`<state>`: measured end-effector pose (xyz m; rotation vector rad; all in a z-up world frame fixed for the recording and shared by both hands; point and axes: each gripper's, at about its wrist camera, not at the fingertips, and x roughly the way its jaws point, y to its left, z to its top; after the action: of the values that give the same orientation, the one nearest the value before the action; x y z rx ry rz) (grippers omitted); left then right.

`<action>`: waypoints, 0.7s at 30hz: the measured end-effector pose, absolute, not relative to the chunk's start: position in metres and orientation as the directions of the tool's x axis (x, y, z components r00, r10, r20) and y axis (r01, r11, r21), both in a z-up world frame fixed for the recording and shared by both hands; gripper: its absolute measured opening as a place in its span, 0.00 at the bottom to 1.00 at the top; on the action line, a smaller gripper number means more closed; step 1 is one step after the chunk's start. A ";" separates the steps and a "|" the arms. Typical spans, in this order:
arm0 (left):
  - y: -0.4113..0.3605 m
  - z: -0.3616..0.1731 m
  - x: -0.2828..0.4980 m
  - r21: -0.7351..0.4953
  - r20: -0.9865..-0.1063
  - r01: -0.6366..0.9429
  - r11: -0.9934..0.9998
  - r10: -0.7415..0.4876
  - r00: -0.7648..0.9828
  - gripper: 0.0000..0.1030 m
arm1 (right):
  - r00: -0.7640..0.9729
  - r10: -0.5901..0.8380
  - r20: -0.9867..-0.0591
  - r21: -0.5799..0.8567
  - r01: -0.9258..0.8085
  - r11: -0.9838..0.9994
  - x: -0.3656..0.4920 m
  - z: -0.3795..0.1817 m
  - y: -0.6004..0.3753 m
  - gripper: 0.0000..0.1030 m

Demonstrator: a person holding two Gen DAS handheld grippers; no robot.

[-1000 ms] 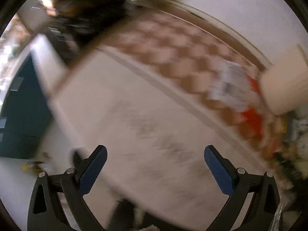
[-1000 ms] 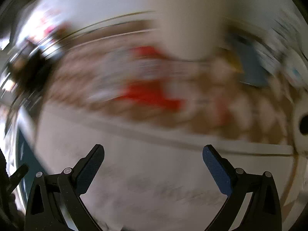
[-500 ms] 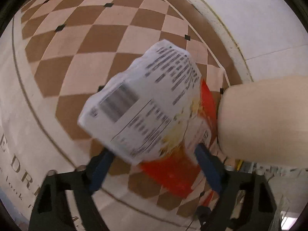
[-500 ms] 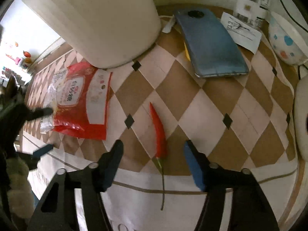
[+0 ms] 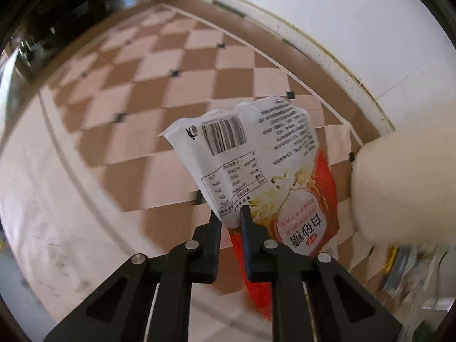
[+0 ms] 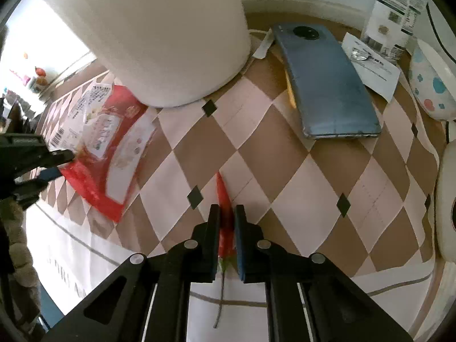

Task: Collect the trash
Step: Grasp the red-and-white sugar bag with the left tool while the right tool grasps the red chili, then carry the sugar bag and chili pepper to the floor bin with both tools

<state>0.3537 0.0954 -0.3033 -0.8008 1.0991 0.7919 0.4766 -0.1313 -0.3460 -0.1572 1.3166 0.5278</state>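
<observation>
- Left gripper (image 5: 231, 213): fingers (image 5: 212, 228) closing, pinched on lower edge of the sugar bag (image 5: 256, 159); bag's edge sits between the pads.
- Sugar bag: red & white plastic pouch, barcode + nutrition panel facing the left cam, red printed part lower down. Held crumpled, upper part lifted off the surface; in right wrist view its red end (image 6: 102, 145) lies on the cloth just left of the white cylinder.
- Right gripper (image 6: 227, 216): fingers (image 6: 213, 225) closing, clamped on the red chili (image 6: 225, 199); pepper runs lengthwise between the pads.
- Red chili: tip pokes out ahead of the fingers, thin stem trails back beneath them onto the cream border. Lies on the surface, near front edge of the checked area.
- Surface (image 6: 299, 188): cloth w/ brown & cream diamond check, small black squares at corners, cream border w/ lettering at front.
- White cylinder (image 6: 171, 34): large, upright, rear of surface; bag just beside its base.
- Blue phone (image 6: 327, 85): face down, camera ring at far end, right of cylinder.
- Paper slip (image 6: 373, 68): touching phone's right side.
- Spotted bowl (image 6: 430, 85): far right.
- Left gripper also seen at left edge of right cam (image 6: 57, 159), on the bag.
</observation>
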 end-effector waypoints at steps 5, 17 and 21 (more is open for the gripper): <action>0.087 -0.296 0.268 -0.119 -0.970 -0.858 0.500 0.126 0.208 0.10 | 0.105 0.286 -0.953 0.197 -0.502 0.842 0.458 -0.347 -0.127 0.10; 0.083 -0.303 0.225 -0.173 -0.963 -0.891 0.420 0.118 0.243 0.06 | 0.120 0.224 -0.967 0.110 -0.597 0.795 0.429 -0.347 -0.104 0.10; 0.084 -0.271 0.218 -0.146 -0.941 -0.873 0.465 0.206 0.267 0.04 | 0.097 0.236 -0.967 0.136 -0.585 0.800 0.429 -0.344 -0.114 0.10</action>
<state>0.2184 0.0840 -0.2711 -0.7816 1.0477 0.8383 0.4292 -0.1137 -0.3444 -0.3156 1.3449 0.6225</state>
